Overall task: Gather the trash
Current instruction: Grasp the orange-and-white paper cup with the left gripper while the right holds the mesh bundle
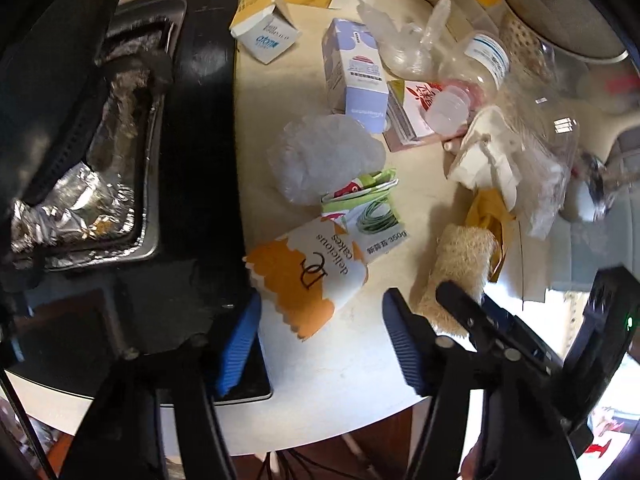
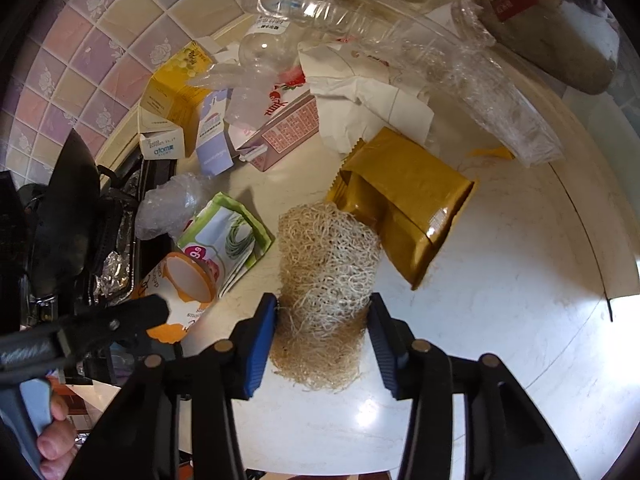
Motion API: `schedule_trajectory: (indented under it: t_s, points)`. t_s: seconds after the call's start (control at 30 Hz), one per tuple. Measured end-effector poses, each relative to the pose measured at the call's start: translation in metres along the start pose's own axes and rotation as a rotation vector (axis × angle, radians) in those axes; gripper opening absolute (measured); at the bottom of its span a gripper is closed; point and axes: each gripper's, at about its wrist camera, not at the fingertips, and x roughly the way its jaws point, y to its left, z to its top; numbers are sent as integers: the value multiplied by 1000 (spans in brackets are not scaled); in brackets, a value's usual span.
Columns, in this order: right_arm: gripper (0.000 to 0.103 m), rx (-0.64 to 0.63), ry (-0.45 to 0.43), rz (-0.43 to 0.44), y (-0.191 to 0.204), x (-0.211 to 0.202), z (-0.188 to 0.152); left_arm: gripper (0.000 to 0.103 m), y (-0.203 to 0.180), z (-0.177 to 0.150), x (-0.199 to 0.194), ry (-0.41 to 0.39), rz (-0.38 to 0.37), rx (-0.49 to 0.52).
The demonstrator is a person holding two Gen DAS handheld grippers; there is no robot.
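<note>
Both wrist cams look down close at countertop (image 1: 420, 208), sharing loofah (image 2: 328, 264) & wrappers.

The left gripper (image 1: 322, 344) hangs low over the counter, its blue-padded jaws spread wide apart. The right gripper (image 2: 322, 340) sits just beside it, blue pads (image 2: 260, 344) pressed against both flanks of a loofah (image 2: 326, 276).

You can count three paper cartons: a yellow one (image 1: 264, 4), a light purple one (image 1: 354, 74) and a pink one (image 2: 280, 134). You have one loofah sponge (image 2: 328, 264), one gold bag (image 2: 408, 200), one orange-and-white cake bag (image 1: 308, 276) and one green packet (image 1: 372, 208).
</note>
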Motion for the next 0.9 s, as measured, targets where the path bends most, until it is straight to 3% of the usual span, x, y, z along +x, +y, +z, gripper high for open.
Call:
schedule_trajectory:
  t_s: [0.03,0.2,0.3,0.57,0.9]
  points:
    - [41,-2,-1,6,-1,-1,-1,55,1,1,3,-4,-6,-10]
    - [37,-9,-5,21,-3,-5,-8,15,9,-3,18,-26,-97,-81]
    - [36,-17,-10,23,-3,-9,-15,4,9,-8,18,-72,-123,-97]
    - [36,-36,-55,29,3,-31,-33,2,-2,-25,-15,-129,-115,-10]
    - [36,-29,-112,14,18,-63,-66,3,6,-82,-56,-163,-64,167]
